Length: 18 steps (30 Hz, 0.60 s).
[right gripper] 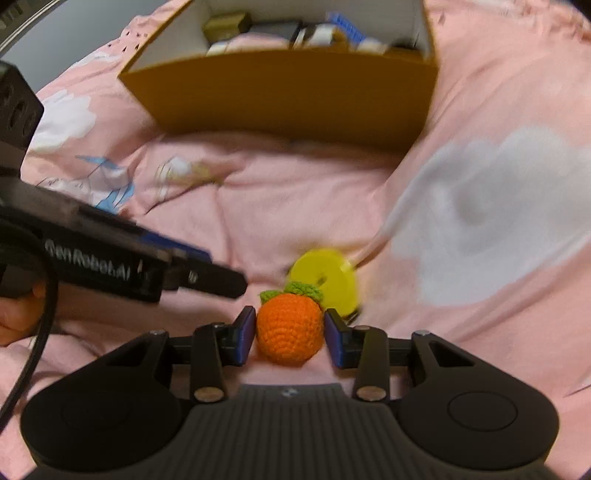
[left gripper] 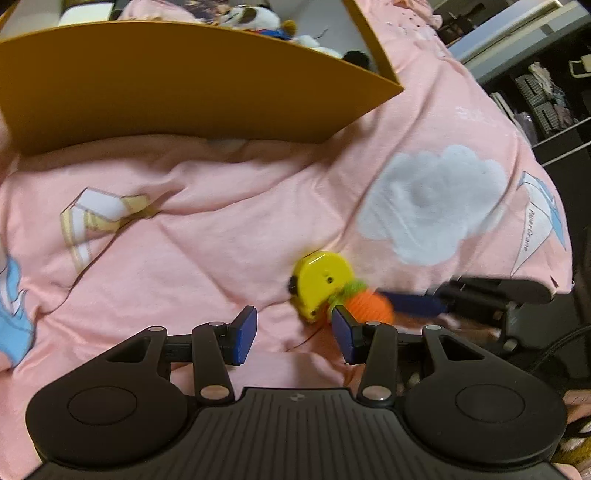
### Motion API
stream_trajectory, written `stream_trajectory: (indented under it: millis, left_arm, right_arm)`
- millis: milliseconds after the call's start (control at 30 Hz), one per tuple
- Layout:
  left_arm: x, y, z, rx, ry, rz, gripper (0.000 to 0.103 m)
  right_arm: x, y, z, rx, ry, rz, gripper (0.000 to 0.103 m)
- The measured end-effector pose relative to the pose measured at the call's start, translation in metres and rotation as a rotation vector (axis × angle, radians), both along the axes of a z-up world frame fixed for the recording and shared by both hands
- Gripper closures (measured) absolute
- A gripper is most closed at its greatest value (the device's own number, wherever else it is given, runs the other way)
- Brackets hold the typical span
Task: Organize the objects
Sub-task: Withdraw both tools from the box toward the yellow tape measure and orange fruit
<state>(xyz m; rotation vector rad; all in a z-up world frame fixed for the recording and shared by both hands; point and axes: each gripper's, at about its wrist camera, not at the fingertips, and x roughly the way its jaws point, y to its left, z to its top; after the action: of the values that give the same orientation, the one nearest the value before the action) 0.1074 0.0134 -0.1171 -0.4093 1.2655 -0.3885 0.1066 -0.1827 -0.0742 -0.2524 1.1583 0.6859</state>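
An orange crocheted fruit (right gripper: pixel 289 330) with green leaves sits between the blue pads of my right gripper (right gripper: pixel 290 338), which is shut on it. Just behind it lies a yellow tape measure (right gripper: pixel 327 282) on the pink bedspread. In the left wrist view the fruit (left gripper: pixel 369 307) and the tape measure (left gripper: pixel 320 280) show just ahead to the right, with the right gripper's finger (left gripper: pixel 413 302) reaching in. My left gripper (left gripper: pixel 293 338) is open and empty, low over the bedspread to the left of the tape measure.
A yellow-brown cardboard box (right gripper: pixel 288 92) stands on the bed behind, holding several small items; its front wall (left gripper: pixel 177 85) fills the upper left wrist view. Plush toys (left gripper: pixel 255 18) lie beyond it. Shelves (left gripper: pixel 546 99) stand past the bed's right edge.
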Motion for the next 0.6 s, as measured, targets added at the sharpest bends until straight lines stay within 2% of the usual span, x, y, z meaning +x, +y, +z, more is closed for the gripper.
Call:
stream_trajectory:
  millis: [133, 200, 300, 600]
  left_arm:
    - [0.012, -0.001, -0.007, -0.041, -0.005, -0.008, 0.051]
    - [0.02, -0.002, -0.013, -0.063, 0.008, 0.003, 0.05]
    - [0.032, -0.003, -0.024, -0.076, 0.051, 0.043, 0.041]
    - [0.048, -0.024, -0.043, -0.074, 0.206, 0.171, 0.035]
  right_arm:
    - [0.01, -0.009, 0.017, -0.089, -0.152, 0.003, 0.061]
    - [0.019, -0.017, 0.019, -0.107, -0.178, -0.022, 0.061]
    - [0.027, -0.028, 0.015, -0.083, -0.157, -0.045, 0.061]
    - [0.032, -0.044, 0.003, -0.069, -0.134, -0.046, 0.061]
